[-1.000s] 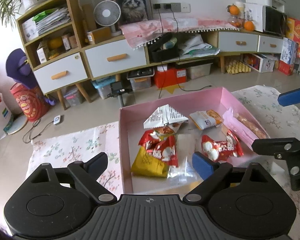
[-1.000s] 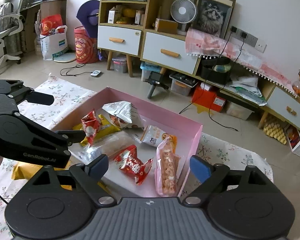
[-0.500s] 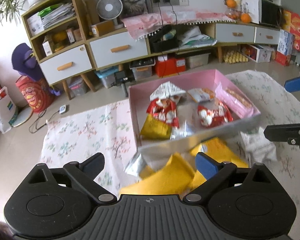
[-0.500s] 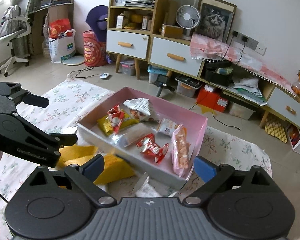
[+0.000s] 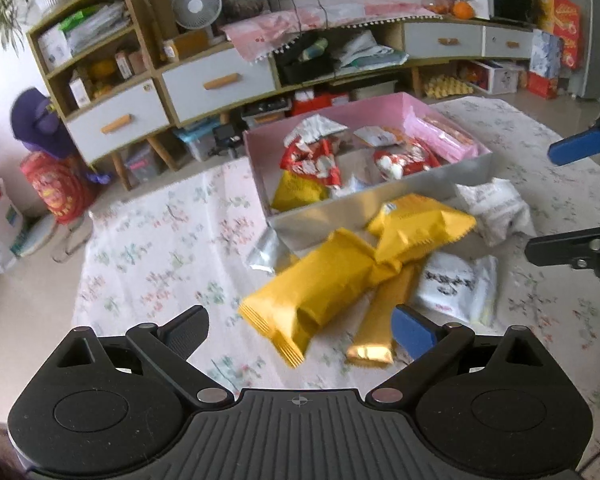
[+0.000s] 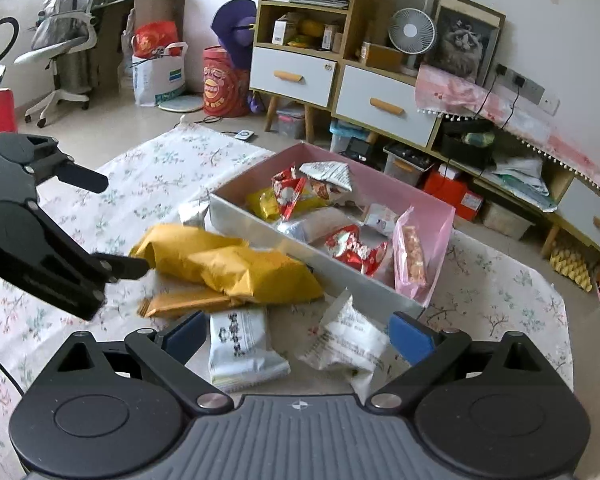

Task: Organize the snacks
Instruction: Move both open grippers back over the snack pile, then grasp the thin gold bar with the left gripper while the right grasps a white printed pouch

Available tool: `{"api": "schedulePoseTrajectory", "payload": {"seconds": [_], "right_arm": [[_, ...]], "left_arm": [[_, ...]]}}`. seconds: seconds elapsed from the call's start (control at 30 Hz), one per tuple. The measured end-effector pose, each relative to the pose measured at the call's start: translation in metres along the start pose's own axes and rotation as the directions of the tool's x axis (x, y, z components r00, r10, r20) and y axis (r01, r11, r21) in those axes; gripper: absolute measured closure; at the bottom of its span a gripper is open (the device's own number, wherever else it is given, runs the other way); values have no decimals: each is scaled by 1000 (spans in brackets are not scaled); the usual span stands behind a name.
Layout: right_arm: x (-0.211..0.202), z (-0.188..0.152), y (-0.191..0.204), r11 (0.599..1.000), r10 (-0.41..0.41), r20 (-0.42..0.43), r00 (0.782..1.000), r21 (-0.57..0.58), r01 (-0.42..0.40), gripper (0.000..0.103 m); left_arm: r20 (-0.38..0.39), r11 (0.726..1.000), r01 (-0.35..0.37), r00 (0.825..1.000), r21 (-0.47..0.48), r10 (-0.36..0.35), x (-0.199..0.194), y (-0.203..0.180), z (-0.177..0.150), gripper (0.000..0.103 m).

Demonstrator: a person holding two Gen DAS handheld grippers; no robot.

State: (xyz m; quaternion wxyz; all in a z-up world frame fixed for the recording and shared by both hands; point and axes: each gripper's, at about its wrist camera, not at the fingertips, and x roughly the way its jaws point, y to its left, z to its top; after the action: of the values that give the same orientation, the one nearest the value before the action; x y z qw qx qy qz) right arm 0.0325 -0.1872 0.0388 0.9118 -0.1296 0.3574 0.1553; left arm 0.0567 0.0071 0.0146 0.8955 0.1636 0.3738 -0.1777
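Both jaws gape wide, holding nothing. The left gripper point(image 5: 300, 326) hovers over crinkly yellow packs point(image 5: 320, 284); the right gripper point(image 6: 296, 336) hangs above two white pouches point(image 6: 242, 346). All lie on the floral cloth point(image 5: 160, 248) beside the pink box point(image 6: 428, 200) of glossy snacks point(image 6: 356, 248). Cabinets point(image 6: 292, 76) stand behind.

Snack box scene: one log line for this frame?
left claw: open, empty | right claw: open, empty | pink box: holds snacks | yellow packets, white packets: on tablecloth, outside box
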Motion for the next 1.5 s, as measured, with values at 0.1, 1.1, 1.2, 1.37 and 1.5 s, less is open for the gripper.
{"api": "schedulePoseTrajectory", "payload": {"seconds": [0.1,1.1,1.2,1.37,1.5], "right_arm": [[0,-8,0,1000,5,4,1000,-5,-4,23],[30,-31,31,974,133,-74,988,-177,-144,45],[34,-29,32,973,142,-80,987,-172,-154,47],[44,-25,32,974,146,-93,985,-159,-159,49],[52,-22,31,976,143,-105,984,-151,-158,53]], "left_arm": [[-11,999,34,999,3,-34,-3,0,-8,4],[-88,957,286,953,-50,-289,50,-8,-10,61],[-89,956,288,952,-62,-292,56,-8,-6,64],[-101,956,287,951,-62,-292,66,-11,-1,68],[-105,958,283,952,-45,-286,71,-15,0,70]]}}
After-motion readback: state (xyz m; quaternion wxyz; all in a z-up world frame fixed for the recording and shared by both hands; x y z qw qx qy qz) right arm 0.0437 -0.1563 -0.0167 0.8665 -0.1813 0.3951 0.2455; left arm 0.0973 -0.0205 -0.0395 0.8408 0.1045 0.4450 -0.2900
